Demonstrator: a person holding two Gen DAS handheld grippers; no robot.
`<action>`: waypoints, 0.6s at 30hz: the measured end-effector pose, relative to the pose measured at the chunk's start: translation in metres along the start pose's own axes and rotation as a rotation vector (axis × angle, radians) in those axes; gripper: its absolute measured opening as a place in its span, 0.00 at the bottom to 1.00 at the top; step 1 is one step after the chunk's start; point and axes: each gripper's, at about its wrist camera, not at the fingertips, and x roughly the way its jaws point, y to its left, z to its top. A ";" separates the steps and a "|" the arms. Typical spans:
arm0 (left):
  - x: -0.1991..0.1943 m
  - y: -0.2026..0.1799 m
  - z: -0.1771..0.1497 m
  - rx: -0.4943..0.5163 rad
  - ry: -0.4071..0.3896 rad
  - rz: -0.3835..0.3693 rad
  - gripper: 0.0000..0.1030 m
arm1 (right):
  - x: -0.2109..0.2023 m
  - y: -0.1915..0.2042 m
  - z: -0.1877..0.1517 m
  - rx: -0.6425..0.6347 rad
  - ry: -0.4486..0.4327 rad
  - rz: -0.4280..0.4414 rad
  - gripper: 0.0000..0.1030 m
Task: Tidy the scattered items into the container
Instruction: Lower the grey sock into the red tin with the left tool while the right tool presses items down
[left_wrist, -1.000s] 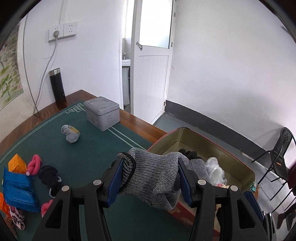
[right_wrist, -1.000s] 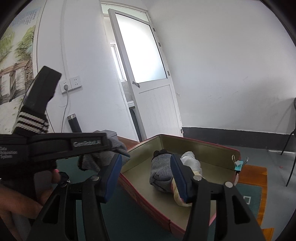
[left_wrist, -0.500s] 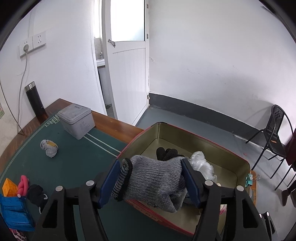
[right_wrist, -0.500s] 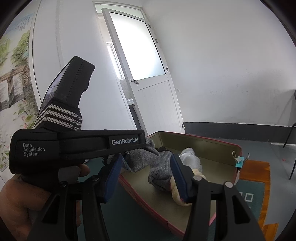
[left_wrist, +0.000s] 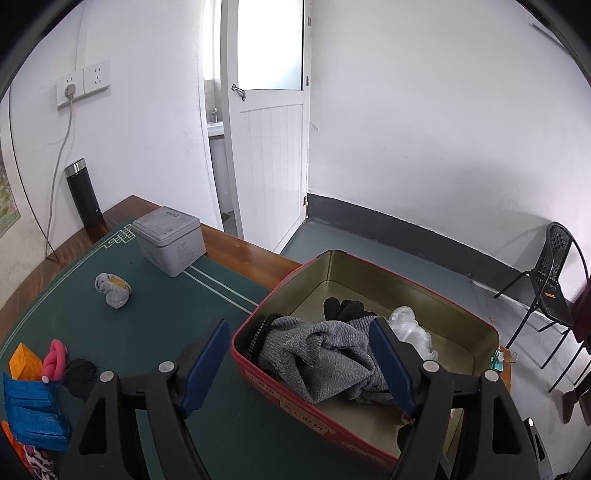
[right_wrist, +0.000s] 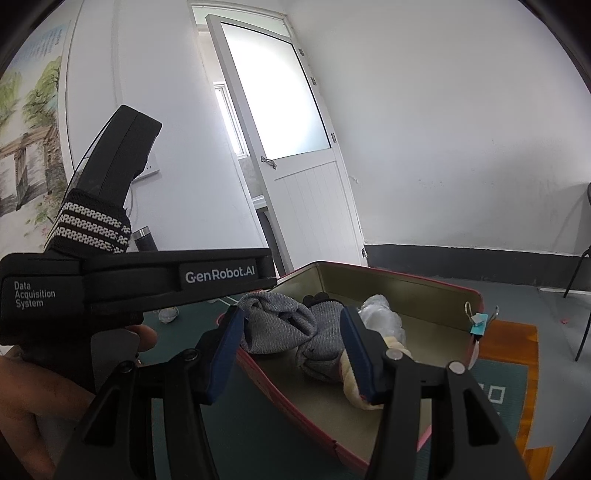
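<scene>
- Our left gripper has its jaws spread wide and grips nothing; its blue pads straddle the near wall of the red tin, one outside it and one inside.
- Between those pads, the grey knit glove lies crumpled, draped over the tin's near rim and free of both pads.
- Our right gripper is also open and empty-handed, hovering at the tin's near side.
- In the right view, the glove sits at the tin's near-left corner, with a cream rope just behind our right pad.
- Deeper in the tin lie a black glove and a crumpled clear plastic bag.
- On the green mat, near left, we see a blue block, an orange block, a pink ring and a black cloth lump.
- Farther out lie a balled grey sock, a grey lidded tin, and a black flask at the table's far edge.
</scene>
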 end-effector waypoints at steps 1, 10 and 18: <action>-0.001 0.000 0.000 0.000 -0.001 0.000 0.77 | 0.000 0.000 0.000 -0.001 0.000 -0.001 0.57; -0.016 0.014 -0.008 -0.033 -0.012 0.016 0.77 | -0.003 0.001 -0.004 -0.018 -0.004 -0.001 0.63; -0.047 0.055 -0.030 -0.118 -0.031 0.064 0.77 | -0.004 0.024 -0.013 -0.120 -0.003 0.047 0.63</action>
